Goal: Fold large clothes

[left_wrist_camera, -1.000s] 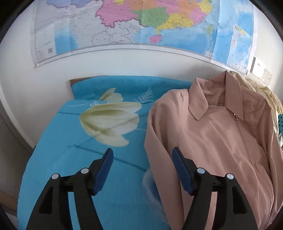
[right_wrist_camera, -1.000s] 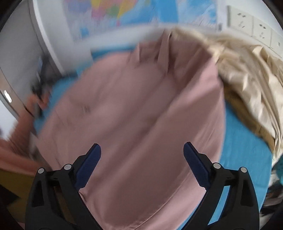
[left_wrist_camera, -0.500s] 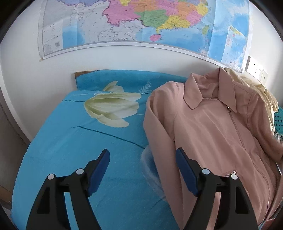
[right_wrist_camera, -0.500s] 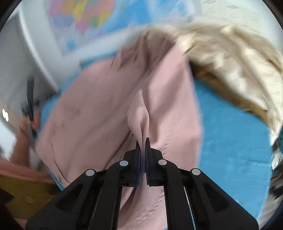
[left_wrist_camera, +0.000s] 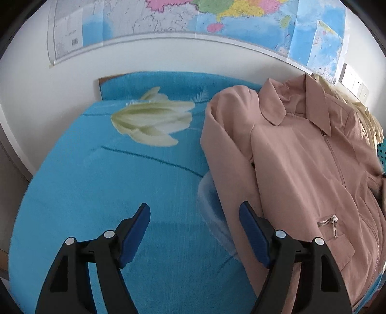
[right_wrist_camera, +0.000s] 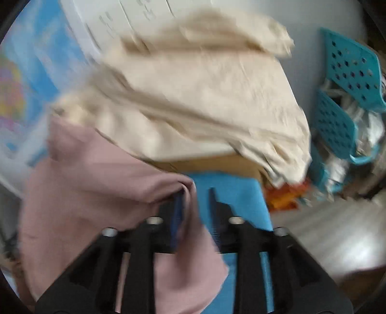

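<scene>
A dusty-pink zip-front jacket of smooth, matte woven cloth lies face up on the right half of a blue bedsheet, its pointed collar toward the wall and its near sleeve folded in along the body. A small metal pocket zipper glints near the hem. The sheet is soft and fuzzy, printed with a pale cream flower; its left half is bare, open room for working.

The left gripper hovers over the sheet with its jaws spread wide and nothing between them; its right blue pad stands just at the sleeve's outer edge.

The right wrist view is smeared by motion. There the right gripper has its jaws opening, with a fold of the pink cloth draped against the left finger and hanging in the gap; the pads seem no longer to pinch it. Beyond, a crumpled cream garment is heaped on a brown cardboard box, and perforated teal plastic baskets stand past the bed's right edge. A map hangs on the wall.
</scene>
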Demonstrator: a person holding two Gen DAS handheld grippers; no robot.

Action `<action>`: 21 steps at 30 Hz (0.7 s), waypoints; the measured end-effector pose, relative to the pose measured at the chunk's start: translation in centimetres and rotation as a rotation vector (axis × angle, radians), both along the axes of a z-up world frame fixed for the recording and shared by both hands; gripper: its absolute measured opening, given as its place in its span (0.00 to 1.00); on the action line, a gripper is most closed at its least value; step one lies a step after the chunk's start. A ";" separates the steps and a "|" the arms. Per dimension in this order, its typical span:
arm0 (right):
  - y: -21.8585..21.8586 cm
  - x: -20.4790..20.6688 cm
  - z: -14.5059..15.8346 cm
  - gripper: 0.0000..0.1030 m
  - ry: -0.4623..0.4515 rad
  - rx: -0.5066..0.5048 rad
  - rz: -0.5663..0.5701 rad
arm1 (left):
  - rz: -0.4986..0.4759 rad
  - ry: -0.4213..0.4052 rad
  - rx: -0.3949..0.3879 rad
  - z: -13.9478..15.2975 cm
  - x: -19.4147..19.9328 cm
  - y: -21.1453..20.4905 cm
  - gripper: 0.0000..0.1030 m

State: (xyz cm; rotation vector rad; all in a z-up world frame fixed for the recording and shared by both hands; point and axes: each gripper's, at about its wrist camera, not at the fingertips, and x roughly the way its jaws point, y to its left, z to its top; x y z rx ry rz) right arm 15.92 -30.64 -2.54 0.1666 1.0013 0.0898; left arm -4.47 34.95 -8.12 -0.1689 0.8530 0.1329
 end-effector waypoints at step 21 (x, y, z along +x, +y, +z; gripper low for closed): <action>20.8 -7.7 -3.5 0.02 0.016 -0.046 0.626 | -0.120 0.019 -0.011 -1.4 0.8 -4.7 0.53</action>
